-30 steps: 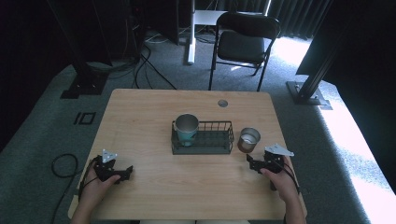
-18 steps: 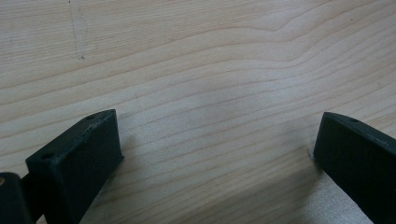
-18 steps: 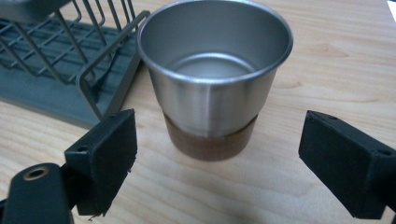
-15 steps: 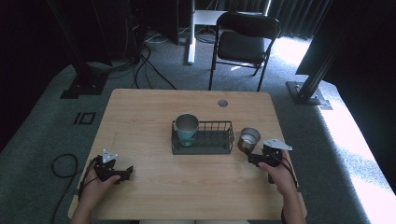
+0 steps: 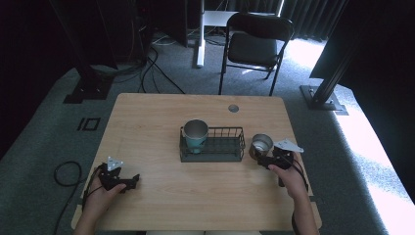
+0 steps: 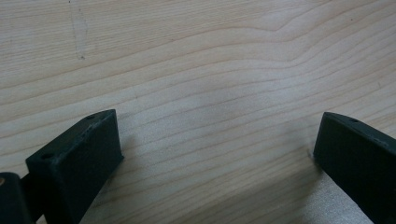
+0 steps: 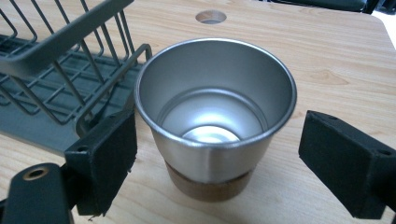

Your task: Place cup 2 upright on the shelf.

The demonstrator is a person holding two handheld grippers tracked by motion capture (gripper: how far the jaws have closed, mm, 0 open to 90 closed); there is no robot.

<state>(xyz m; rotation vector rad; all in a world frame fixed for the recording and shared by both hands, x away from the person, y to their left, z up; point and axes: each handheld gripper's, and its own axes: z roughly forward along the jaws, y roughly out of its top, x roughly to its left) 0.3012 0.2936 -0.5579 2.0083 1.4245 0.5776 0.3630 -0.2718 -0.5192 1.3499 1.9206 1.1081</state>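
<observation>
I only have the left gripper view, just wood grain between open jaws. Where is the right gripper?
Observer: The right gripper is at a steel cup with a brown base, jaws open on either side, apart from it.
Operator: Is that cup in a rack?
Observer: No, it stands on the table beside the wire rack.
Operator: Anything in the rack?
Observer: A steel cup with a teal base, at its left end.

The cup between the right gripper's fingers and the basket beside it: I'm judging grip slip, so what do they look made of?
The cup looks like brushed steel, going by its soft grey sheen and bright reflection inside; its brown base band could be wood or cork. The basket looks like dark-coated metal wire, matt.
</observation>
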